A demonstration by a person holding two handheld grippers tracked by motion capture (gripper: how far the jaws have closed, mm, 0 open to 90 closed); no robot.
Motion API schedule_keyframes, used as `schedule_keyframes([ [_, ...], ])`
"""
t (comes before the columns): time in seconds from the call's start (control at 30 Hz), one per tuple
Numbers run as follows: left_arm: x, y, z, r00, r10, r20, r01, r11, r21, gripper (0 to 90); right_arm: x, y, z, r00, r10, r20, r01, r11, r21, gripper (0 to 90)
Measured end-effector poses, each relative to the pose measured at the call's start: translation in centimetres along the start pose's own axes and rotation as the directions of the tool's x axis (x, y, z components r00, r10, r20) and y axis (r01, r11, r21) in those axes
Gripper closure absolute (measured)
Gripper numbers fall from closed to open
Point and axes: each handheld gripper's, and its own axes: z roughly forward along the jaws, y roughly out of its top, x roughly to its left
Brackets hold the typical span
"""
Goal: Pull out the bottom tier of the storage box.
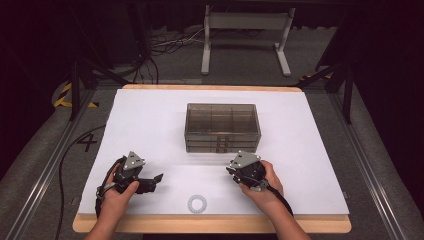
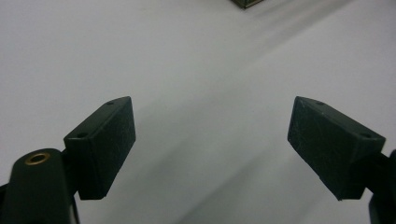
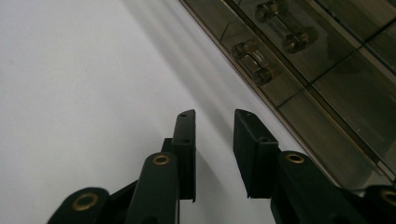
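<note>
While the left gripper (image 2: 212,140) spreads its fingers wide over bare tabletop (image 1: 150,120), the right gripper (image 3: 214,154) holds narrow, empty fingers just beside the drawer box's (image 3: 327,93) front edge.

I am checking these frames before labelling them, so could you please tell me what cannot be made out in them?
- Drawer box, high view: the tinted walls are too dark and small to show whether the compartments hold anything.
- Drawer box, left gripper view: the top edge cuts off all but a corner.
- Drawer handles, right gripper view: the frame edge cuts the drawers.
- Ring, high view: too small to tell what it is.
- Right hand-held gripper, high view: its body hides the jaws.
</note>
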Motion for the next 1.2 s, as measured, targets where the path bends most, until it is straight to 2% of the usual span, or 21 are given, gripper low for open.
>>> schedule_keyframes([
  [0.13, 0.0, 0.0, 0.0, 1.0, -0.003, -0.002, 0.003, 1.0, -0.001, 16.0, 0.2, 0.3, 0.0, 0.9992, -0.023, 0.032, 0.023, 1.0, 0.016, 71.3],
  [0.23, 0.0, 0.0, 0.0, 1.0, -0.002, -0.003, 0.002, 1.0, 0.0, 16.0, 0.5, 0.6, 0.1, 0.996, -0.064, 0.062, 0.062, 0.998, 0.031, 71.4],
  [0.47, 0.1, 0.0, -0.1, 1.0, -0.005, -0.005, 0.005, 1.0, -0.004, 16.0, 1.0, 1.2, 0.5, 0.9906, -0.114, 0.075, 0.111, 0.993, 0.046, 72.3],
  [0.63, 0.2, -0.3, -0.4, 0.9999, -0.013, -0.01, 0.013, 0.9999, -0.001, 16.0, 1.5, 1.5, 0.9, 0.981, -0.169, 0.096, 0.163, 0.985, 0.065, 74.0],
  [0.73, 0.3, -0.5, -0.5, 0.9998, -0.013, -0.012, 0.013, 0.9999, -0.002, 15.9, 1.6, 1.6, 1.1, 0.9794, -0.177, 0.096, 0.171, 0.983, 0.067, 74.7],
  [0.77, 0.3, -0.6, -0.7, 0.9995, -0.024, -0.019, 0.023, 0.9997, -0.01, 15.9, 1.8, 1.8, 1.2, 0.9747, -0.195, 0.109, 0.188, 0.98, 0.072, 75.1],
  [0.93, 0.4, -0.9, -1.0, 0.9993, -0.028, -0.024, 0.028, 0.9996, -0.003, 16.0, 2.0, 2.1, 1.5, 0.9692, -0.215, 0.119, 0.207, 0.975, 0.079, 75.3],
  [0.97, 0.4, -0.9, -1.0, 0.9992, -0.031, -0.027, 0.031, 0.9995, -0.005, 16.0, 2.1, 2.2, 1.6, 0.9641, -0.233, 0.127, 0.223, 0.971, 0.088, 75.5],
  [1.0, 0.4, -0.9, -1.0, 0.9992, -0.029, -0.028, 0.029, 0.9996, -0.006, 16.0, 2.1, 2.2, 1.6, 0.9641, -0.233, 0.127, 0.223, 0.971, 0.088, 75.5],
  [1.2, 0.5, -1.1, -1.2, 0.9989, -0.034, -0.033, 0.034, 0.9994, -0.009, 16.0, 2.8, 2.5, 2.2, 0.9404, -0.301, 0.157, 0.287, 0.952, 0.11, 75.5],
])
